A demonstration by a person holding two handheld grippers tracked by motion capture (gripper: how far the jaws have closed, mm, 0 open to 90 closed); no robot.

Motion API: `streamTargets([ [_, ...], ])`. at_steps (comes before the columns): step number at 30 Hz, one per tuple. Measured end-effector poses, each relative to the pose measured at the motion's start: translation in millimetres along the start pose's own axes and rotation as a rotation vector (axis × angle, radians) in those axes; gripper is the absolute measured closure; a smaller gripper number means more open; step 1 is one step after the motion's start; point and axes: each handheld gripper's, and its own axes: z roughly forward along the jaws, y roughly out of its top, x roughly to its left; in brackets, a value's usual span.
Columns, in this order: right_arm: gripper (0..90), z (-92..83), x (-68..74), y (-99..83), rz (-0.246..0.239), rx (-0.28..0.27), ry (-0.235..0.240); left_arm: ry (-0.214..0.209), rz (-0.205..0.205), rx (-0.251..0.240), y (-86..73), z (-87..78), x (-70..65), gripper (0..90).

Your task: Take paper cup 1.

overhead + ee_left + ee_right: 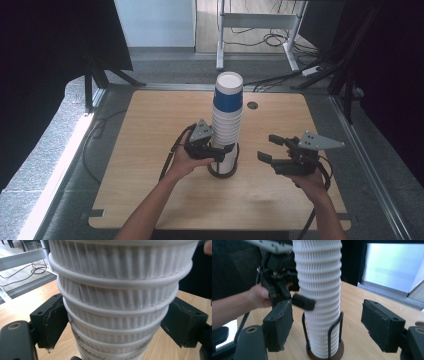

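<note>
A tall stack of white ribbed paper cups (226, 127), topped by a blue cup (228, 96), stands in a black wire holder (222, 172) at the middle of the wooden table (150, 150). My left gripper (222, 154) is shut on the stack low down; in the left gripper view both black pads (53, 320) press the ribbed cups (120, 297) from either side. My right gripper (267, 147) hangs open to the right of the stack, nothing in it. Its view has the stack (319, 290) and holder (335, 327) standing beyond its wide-apart jaws (330, 323).
The table has a round cable hole (252, 105) behind the stack. Black curtains flank both sides. A metal desk frame (260, 20) and floor cables lie beyond the far edge. Gripper cables trail over the near part of the table.
</note>
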Motion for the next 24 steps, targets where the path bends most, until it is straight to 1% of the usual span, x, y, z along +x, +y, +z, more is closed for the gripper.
streamTargets([
  [1,25.6,0.7,-0.2,5.5,-0.008,0.002,0.003,0.001,0.002,0.000,0.1,0.1,0.0,12.9],
  [2,25.5,2.8,-0.3,16.1,-0.024,0.007,0.009,0.001,0.000,0.000,-0.1,0.2,-0.4,13.0],
  [3,25.3,4.0,-0.3,21.3,-0.030,0.010,0.014,0.001,0.000,0.000,-0.1,0.2,-0.4,13.0],
  [4,25.3,4.0,-0.3,21.3,-0.030,0.010,0.014,0.001,0.000,0.000,-0.1,0.2,-0.4,13.0],
  [5,25.3,5.3,-0.1,26.4,-0.037,0.014,0.015,0.001,0.000,0.000,-0.1,0.2,-0.2,13.0],
  [6,25.2,8.4,-0.4,36.4,-0.050,0.006,0.019,-0.002,-0.003,0.001,-0.1,0.1,-0.1,13.0],
  [7,25.0,9.7,-0.2,41.5,-0.049,0.009,0.021,-0.002,-0.003,0.001,0.0,-0.2,-0.1,13.0],
  [8,25.0,9.7,-0.2,41.5,-0.049,0.009,0.021,-0.002,-0.003,0.001,0.0,-0.2,-0.1,13.0],
  [9,24.8,13.0,-0.6,51.4,-0.059,0.009,0.022,-0.001,0.001,0.002,0.1,-0.1,0.0,13.0],
  [10,24.8,13.0,-0.6,51.4,-0.059,0.009,0.022,-0.001,0.001,0.002,0.1,-0.1,0.0,13.0],
  [12,24.4,16.9,-1.5,60.6,-0.061,0.011,0.029,0.000,0.003,0.002,0.2,0.0,-0.1,13.0],
  [13,24.2,21.9,-2.5,69.6,-0.060,0.015,0.033,0.000,0.002,0.001,0.4,0.1,-0.5,13.0],
  [14,24.2,21.9,-2.5,69.6,-0.060,0.015,0.033,0.002,0.000,0.000,0.5,0.3,-0.7,13.0],
  [15,23.9,25.5,-3.2,75.4,-0.060,0.018,0.035,0.002,0.001,0.003,0.7,0.3,-0.5,13.0],
  [16,23.9,25.5,-3.2,75.4,-0.060,0.018,0.035,0.002,0.001,0.003,0.7,0.3,-0.5,13.0],
  [18,23.4,30.3,-5.0,83.5,-0.050,0.011,0.051,0.003,0.002,0.003,0.8,0.3,-0.7,13.0],
  [24,22.3,35.7,-6.2,97.7,-0.044,-0.006,0.058,0.003,0.005,0.008,1.2,0.3,-0.6,13.0],
])
